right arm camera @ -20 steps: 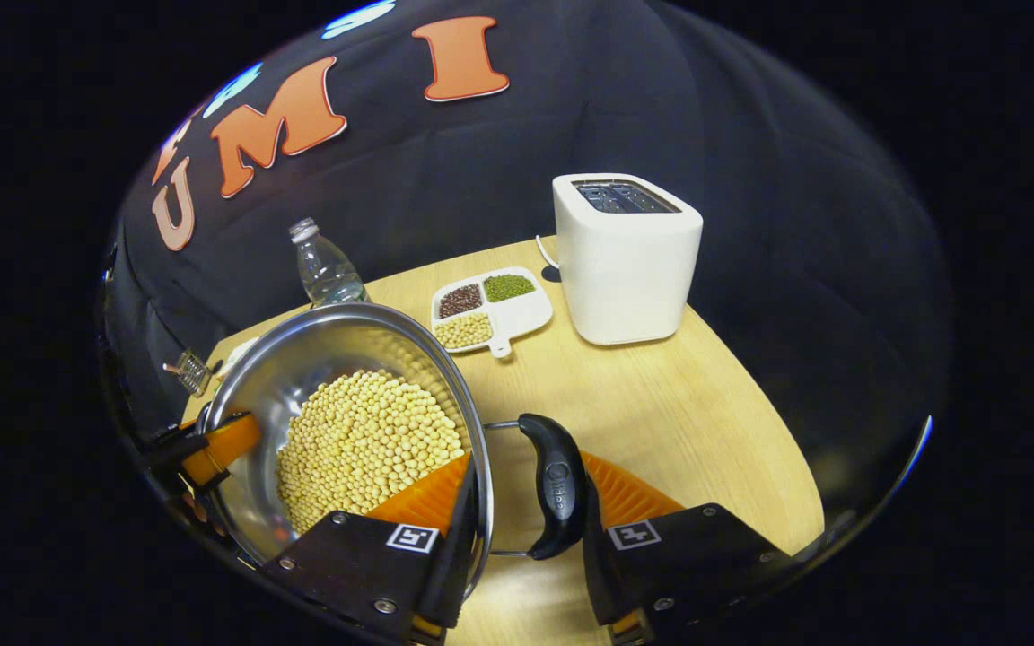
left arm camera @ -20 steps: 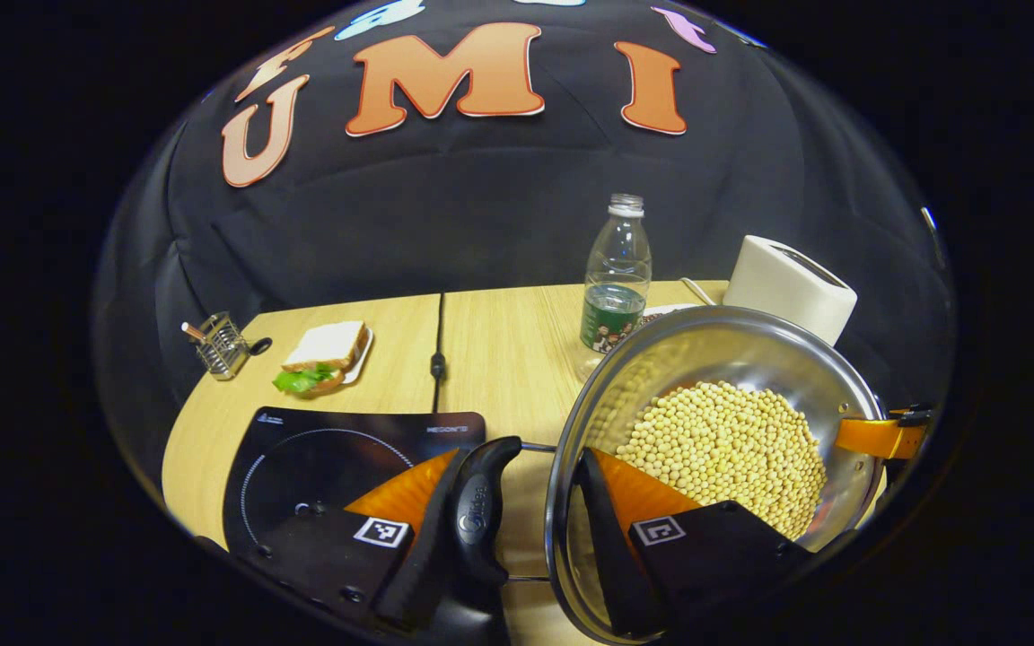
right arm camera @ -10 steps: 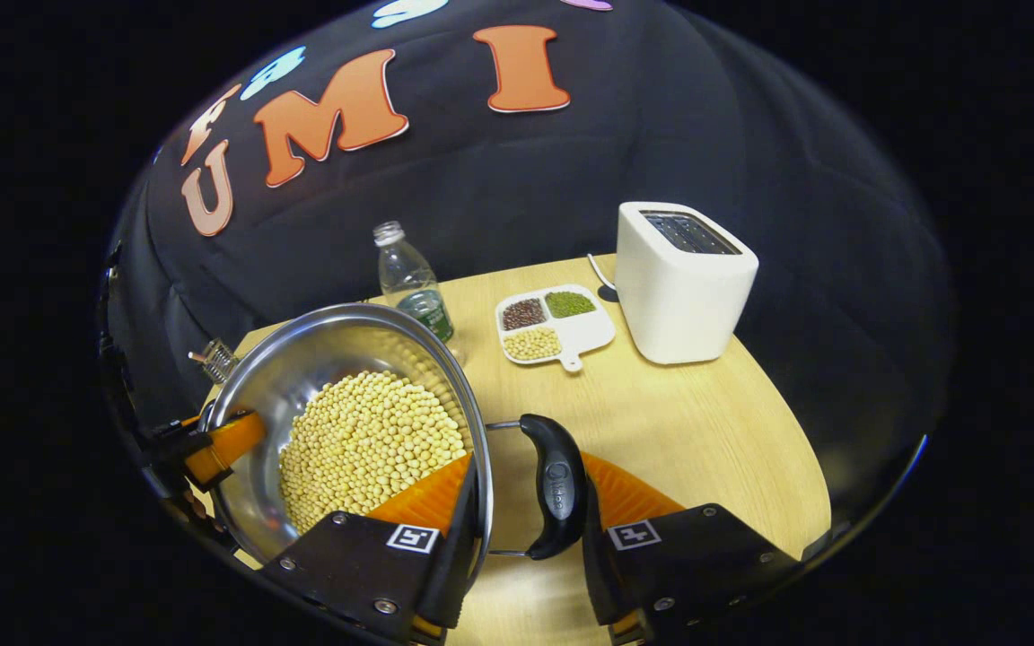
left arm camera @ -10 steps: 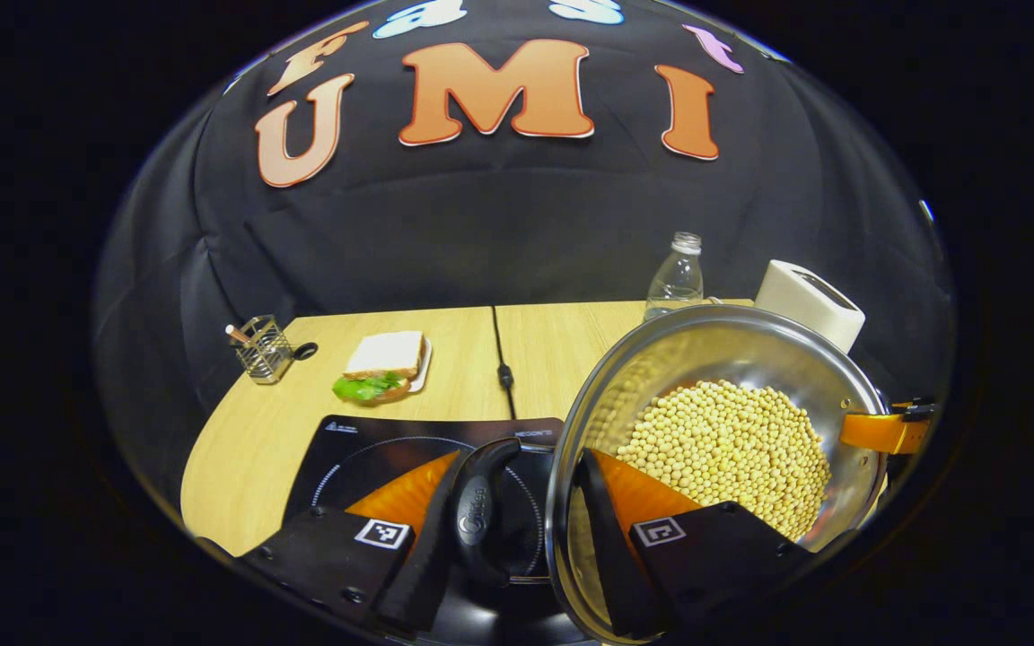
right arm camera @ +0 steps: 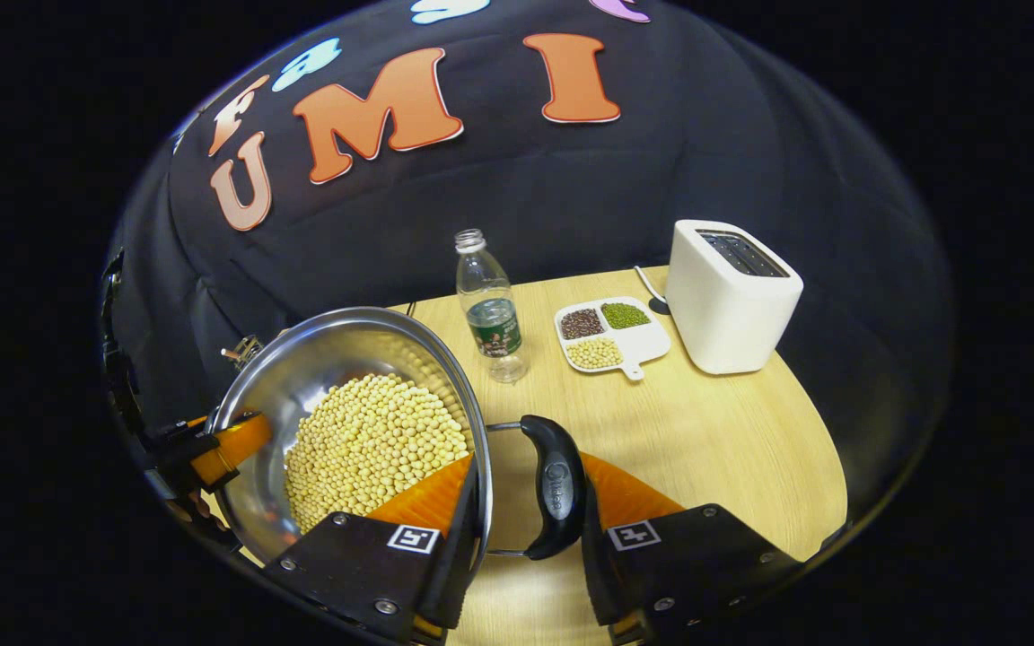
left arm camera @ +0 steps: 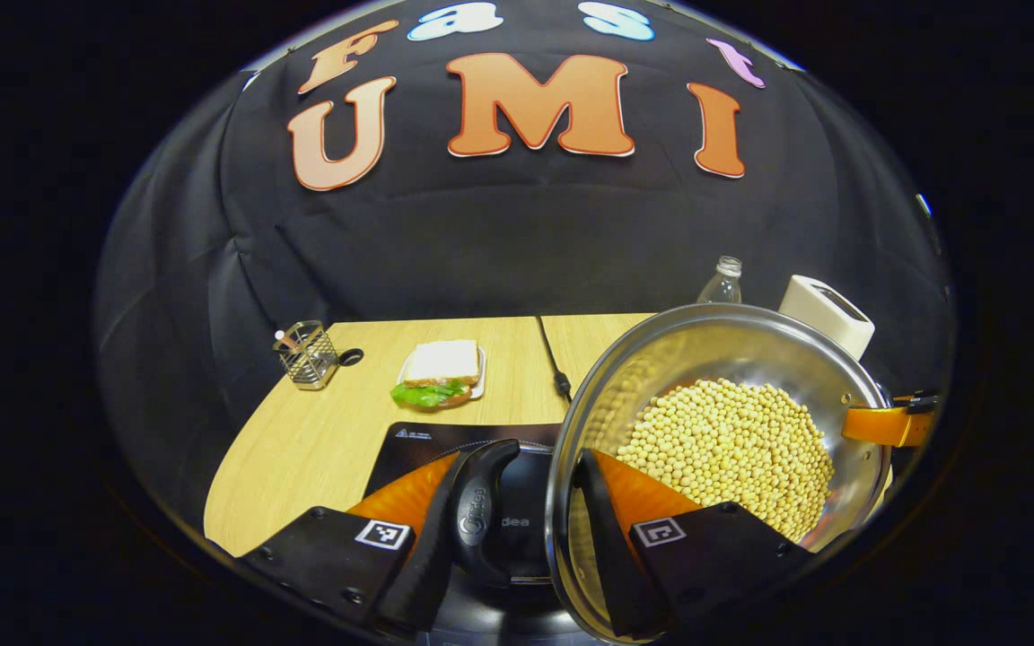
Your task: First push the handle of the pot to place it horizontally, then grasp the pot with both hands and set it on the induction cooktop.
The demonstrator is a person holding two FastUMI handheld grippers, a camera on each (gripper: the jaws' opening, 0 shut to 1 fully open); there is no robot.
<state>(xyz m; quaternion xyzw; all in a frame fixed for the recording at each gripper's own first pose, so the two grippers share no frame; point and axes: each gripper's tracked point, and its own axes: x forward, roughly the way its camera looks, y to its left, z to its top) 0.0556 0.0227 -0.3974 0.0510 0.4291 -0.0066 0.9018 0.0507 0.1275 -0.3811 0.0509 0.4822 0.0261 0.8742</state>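
Since one second ago, the round stainless-steel pot (left arm camera: 732, 359) filled with pale yellow soybeans (left arm camera: 732, 449) has been carried leftwards across the light wooden table (left arm camera: 319, 440), so that the flat black induction cooktop (left arm camera: 418, 441) has slid under its left side in the left gripper view, while the clear plastic water bottle (right arm camera: 490, 305) and the white box-shaped toaster (right arm camera: 732, 296) have drawn apart from the pot in the right gripper view.

The pot is held between the two tools. The left gripper (left arm camera: 517, 529) is seen closed across the pot's left rim: one finger lies inside the wall above the beans, the other presses on the outside of the black curved side handle (left arm camera: 479, 511). The right gripper (right arm camera: 526, 529) is clamped likewise on the opposite side, with one finger inside the rim and the other against the second black curved handle (right arm camera: 555, 484). Each tool is also glimpsed at the far rim in the other's view.

Whether the pot's base is touching the cooktop cannot be told; its left handle is seen directly over the black glass.

Elsewhere on the table, a sandwich with green lettuce on a small white plate (left arm camera: 441, 372), a wire-mesh holder (left arm camera: 306, 354), a black cable (left arm camera: 553, 359) and a white divided dish of three kinds of beans (right arm camera: 611, 332) are seen.
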